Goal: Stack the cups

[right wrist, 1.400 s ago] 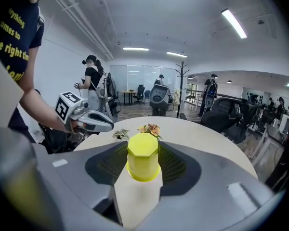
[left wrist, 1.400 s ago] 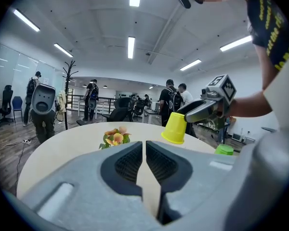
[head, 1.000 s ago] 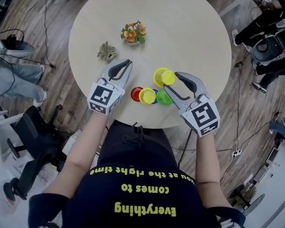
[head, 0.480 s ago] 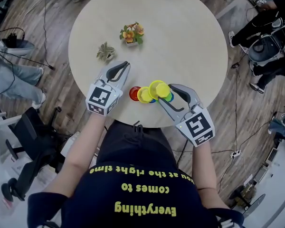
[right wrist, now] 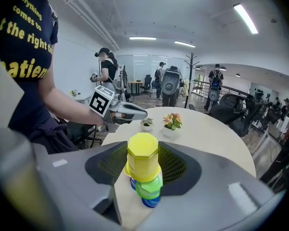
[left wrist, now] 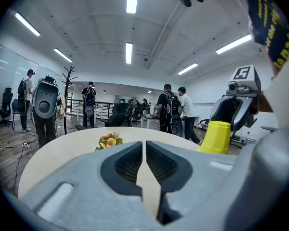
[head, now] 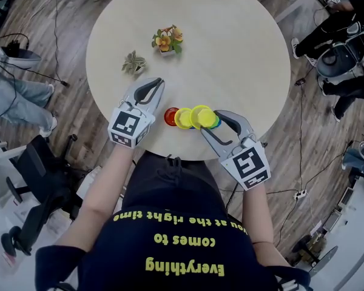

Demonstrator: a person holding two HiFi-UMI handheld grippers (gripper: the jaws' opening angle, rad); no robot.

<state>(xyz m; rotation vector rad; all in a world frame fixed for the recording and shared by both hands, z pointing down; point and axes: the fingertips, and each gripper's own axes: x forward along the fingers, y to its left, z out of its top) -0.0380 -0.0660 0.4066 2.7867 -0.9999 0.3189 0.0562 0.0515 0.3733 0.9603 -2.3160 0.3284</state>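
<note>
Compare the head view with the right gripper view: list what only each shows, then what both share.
Only the head view: a red cup and a second yellow cup near the table edge, plus the marker cube on the right hand-held gripper.

Only the right gripper view: its pads pressed on the held yellow cup, the stack below seen side-on, green cup over blue cup, and the ceiling lights.

Both: the held yellow cup, the shut left hand-held gripper, the flower pot, the small plant, the round table.

left gripper (left wrist: pixel 144 146): jaws together | yellow cup (left wrist: pixel 216 137): right side | flowers (left wrist: pixel 109 141): on table (left wrist: pixel 62 148), ahead
</note>
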